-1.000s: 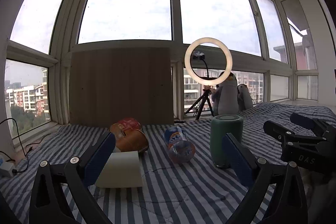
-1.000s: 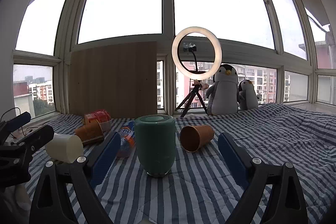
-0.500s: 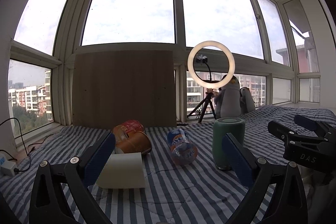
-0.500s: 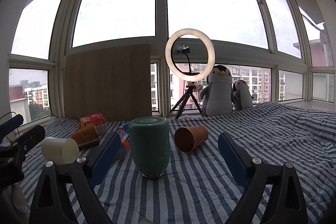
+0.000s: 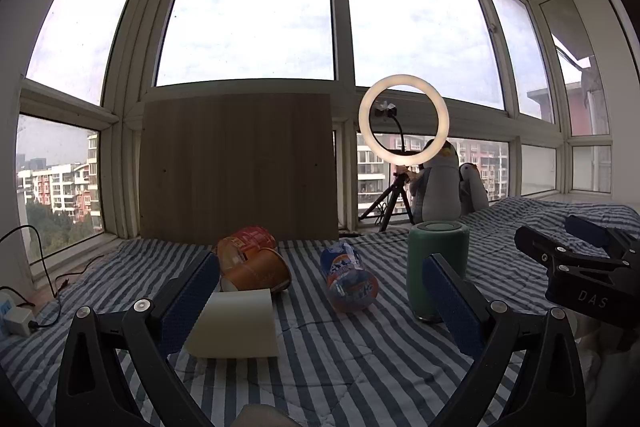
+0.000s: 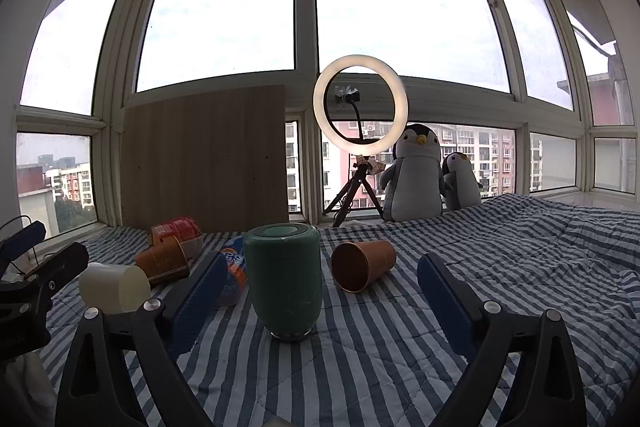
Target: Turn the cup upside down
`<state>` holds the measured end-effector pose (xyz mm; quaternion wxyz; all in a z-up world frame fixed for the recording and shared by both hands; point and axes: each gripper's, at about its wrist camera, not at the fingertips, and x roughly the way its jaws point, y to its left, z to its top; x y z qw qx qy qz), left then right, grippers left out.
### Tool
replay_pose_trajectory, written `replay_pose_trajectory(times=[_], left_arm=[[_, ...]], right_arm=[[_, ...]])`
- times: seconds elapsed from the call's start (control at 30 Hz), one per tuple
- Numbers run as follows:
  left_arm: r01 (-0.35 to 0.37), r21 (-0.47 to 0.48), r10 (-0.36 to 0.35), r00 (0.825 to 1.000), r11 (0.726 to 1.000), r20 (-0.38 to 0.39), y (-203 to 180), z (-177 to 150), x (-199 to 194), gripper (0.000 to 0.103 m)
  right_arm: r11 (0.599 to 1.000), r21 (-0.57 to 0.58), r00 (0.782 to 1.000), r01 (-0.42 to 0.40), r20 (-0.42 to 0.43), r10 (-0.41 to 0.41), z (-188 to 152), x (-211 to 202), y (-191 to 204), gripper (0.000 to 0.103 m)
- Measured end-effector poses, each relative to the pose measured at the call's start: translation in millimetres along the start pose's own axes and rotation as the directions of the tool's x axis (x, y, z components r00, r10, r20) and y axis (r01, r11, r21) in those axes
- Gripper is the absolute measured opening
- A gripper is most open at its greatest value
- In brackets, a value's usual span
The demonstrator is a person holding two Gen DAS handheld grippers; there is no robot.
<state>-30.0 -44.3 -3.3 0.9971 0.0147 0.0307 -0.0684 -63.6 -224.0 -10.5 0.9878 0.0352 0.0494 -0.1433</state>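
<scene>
A green cup stands on the striped blanket with its flat base up and its rim down; it also shows in the left wrist view. My right gripper is open and empty, with the cup between and just beyond its fingers, not touching. My left gripper is open and empty; a cream cup lies on its side by its left finger. Each gripper shows at the edge of the other's view: the right one and the left one.
A brown cup lies on its side right of the green cup. An orange cup, a red tub and a plastic bottle lie behind. A wooden board, ring light and plush penguins stand at the window.
Both grippers have shifted slightly and sit a little lower and closer to the blanket. The cups have not moved. Both grippers stay open.
</scene>
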Motion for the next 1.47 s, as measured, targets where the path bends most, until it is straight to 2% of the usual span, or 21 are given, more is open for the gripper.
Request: replay_pose_trajectory(times=[1.47], left_arm=[[-0.003, 0.004, 0.003, 1.000, 1.000, -0.009, -2.6, -4.0, 3.4, 0.103]], right_arm=[[1.000, 0.005, 1.000, -0.007, 0.004, 0.007, -0.2, 0.0, 2.0, 0.097]])
